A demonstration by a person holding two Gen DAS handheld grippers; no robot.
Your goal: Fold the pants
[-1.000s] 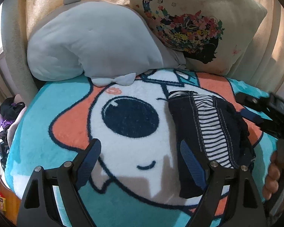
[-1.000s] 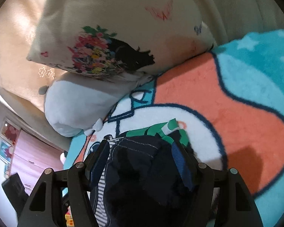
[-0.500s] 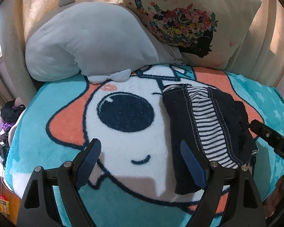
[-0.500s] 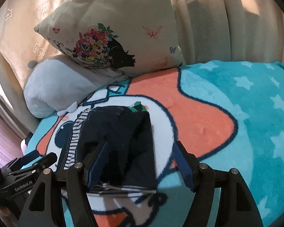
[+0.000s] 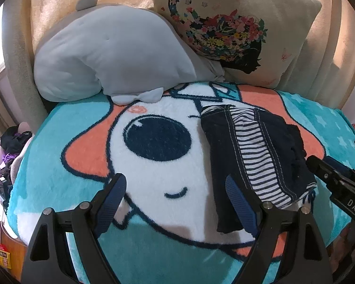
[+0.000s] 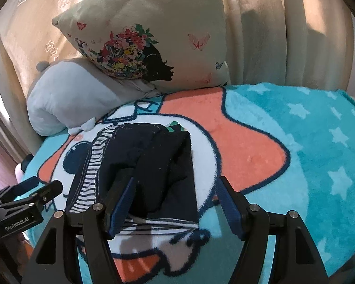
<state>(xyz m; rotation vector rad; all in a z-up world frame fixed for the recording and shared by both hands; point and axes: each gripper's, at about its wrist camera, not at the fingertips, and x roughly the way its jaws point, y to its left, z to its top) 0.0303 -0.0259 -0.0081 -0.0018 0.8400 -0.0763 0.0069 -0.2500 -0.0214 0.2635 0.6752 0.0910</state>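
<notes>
You have the folded pants (image 5: 253,156) lying on the blanket (image 5: 153,184), between your two grippers: the left gripper (image 5: 175,203) sits to their left, the right gripper (image 6: 175,203) over their near right edge. Behind them, a plush (image 5: 111,56) lies at the blanket's far edge, with a pillow (image 5: 236,26) leaning to its right.

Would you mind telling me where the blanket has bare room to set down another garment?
Right of the folded pants, the blanket lies bare. Left of them, it is bare out to its edge. The back is crowded: the grey plush pillow and the floral cushion lean there.
</notes>
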